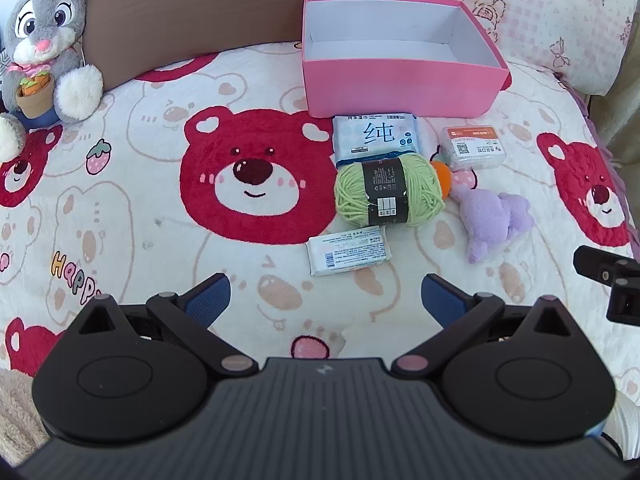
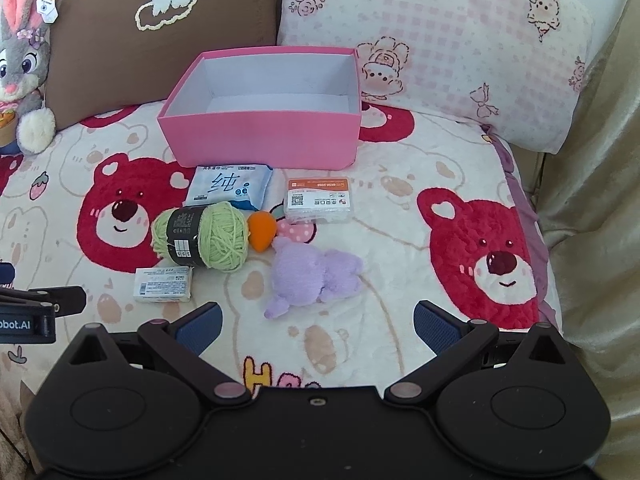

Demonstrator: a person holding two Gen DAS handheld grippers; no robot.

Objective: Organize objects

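An empty pink box [image 1: 400,84] [image 2: 264,136] stands open on the bear-print blanket. In front of it lie a blue wet-wipe pack [image 1: 374,138] [image 2: 228,188], a clear box with an orange label [image 1: 474,146] [image 2: 318,200], a green yarn ball [image 1: 390,190] [image 2: 204,240], an orange carrot toy [image 1: 442,178] [image 2: 262,232], a purple plush [image 1: 494,218] [image 2: 312,276] and a small white tissue pack [image 1: 348,250] [image 2: 164,284]. My left gripper [image 1: 326,300] hangs open just short of the tissue pack. My right gripper [image 2: 316,324] is open near the purple plush. Both hold nothing.
A grey rabbit plush [image 1: 44,44] [image 2: 22,68] sits at the left against a brown cushion [image 1: 200,12] [image 2: 160,40]. A pink checked pillow [image 1: 520,12] [image 2: 440,48] lies behind the box. The blanket's right edge [image 2: 536,220] meets beige fabric.
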